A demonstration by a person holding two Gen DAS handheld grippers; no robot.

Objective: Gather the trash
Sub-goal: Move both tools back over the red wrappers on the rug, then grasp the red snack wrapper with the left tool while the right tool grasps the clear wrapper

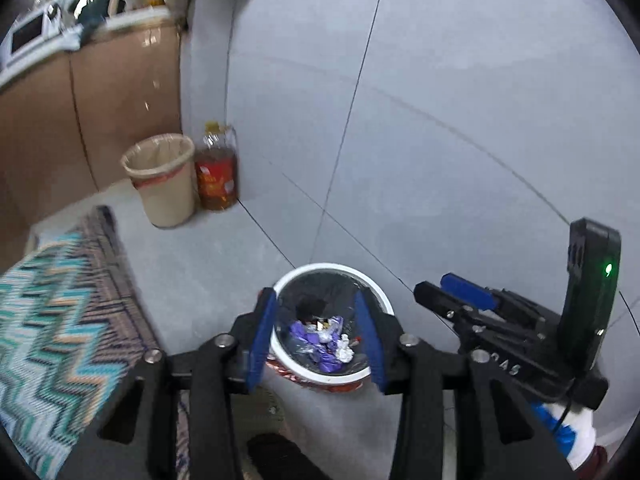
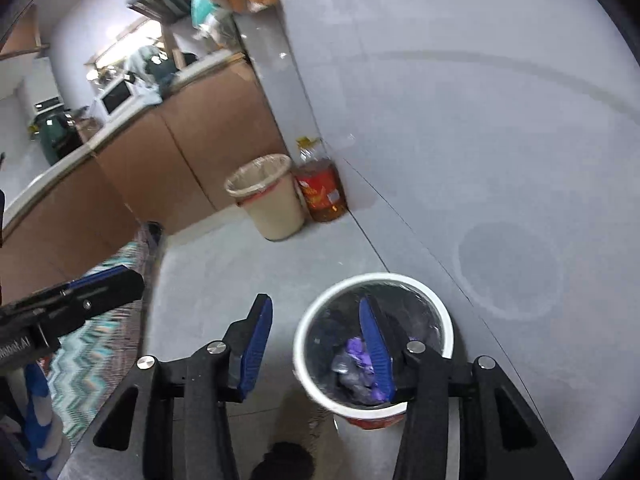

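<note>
Grey floor tiles meet a grey wall. Low in the left wrist view, a white bin (image 1: 280, 354) with a black liner holds crumpled purple wrappers (image 1: 320, 340) and silver foil. The left claw (image 1: 316, 332) hangs above it, jaws apart and empty. The right claw (image 2: 316, 344) is also apart and empty. At centre left, a beige lined bin (image 1: 162, 184) stands beside an oil bottle (image 1: 216, 172). A zigzag rug (image 1: 60, 320) lies at lower left.

Through the left wrist camera I saw my left gripper (image 1: 316, 334) hanging with its jaws apart and nothing between them, above a white bin (image 1: 374, 296) lined in black, holding purple wrappers (image 1: 320, 338). My right gripper (image 1: 448, 294) was beside it. A beige bin (image 1: 160, 180) and oil bottle (image 1: 216, 168) stood against the wall.
</note>
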